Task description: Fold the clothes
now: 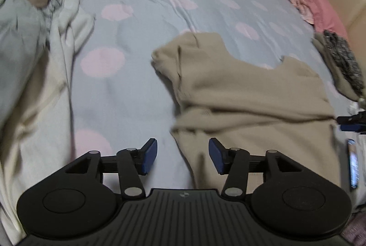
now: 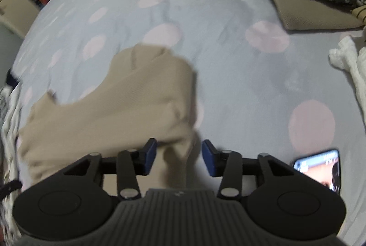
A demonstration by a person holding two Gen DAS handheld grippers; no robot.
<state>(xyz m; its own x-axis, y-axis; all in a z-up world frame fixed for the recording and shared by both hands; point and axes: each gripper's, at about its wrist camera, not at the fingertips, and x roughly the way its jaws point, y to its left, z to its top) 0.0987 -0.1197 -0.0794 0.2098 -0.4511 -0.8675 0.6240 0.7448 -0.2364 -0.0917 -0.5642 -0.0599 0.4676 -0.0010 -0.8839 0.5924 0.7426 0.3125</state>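
Beige knit garment [image 1: 247, 95] lying crumpled on the grey bed sheet with pink dots [image 1: 141, 24], left tongs [image 1: 183, 155] parted and empty at its near left edge, right tongs [image 2: 179, 158] parted around a loose fold, pads not pressing, lit phone [image 2: 320, 169] near right.

Dim, soft indoor light; both fisheye views blurred.

The bedspread [image 1: 141, 24] looks grey and flat, with only faint shadows in its creases. The beige garment [image 2: 109, 108] smears at its edges. A lit phone screen [image 2: 320, 168] glows brightest. Edges bow strongly and the frame corners go black.
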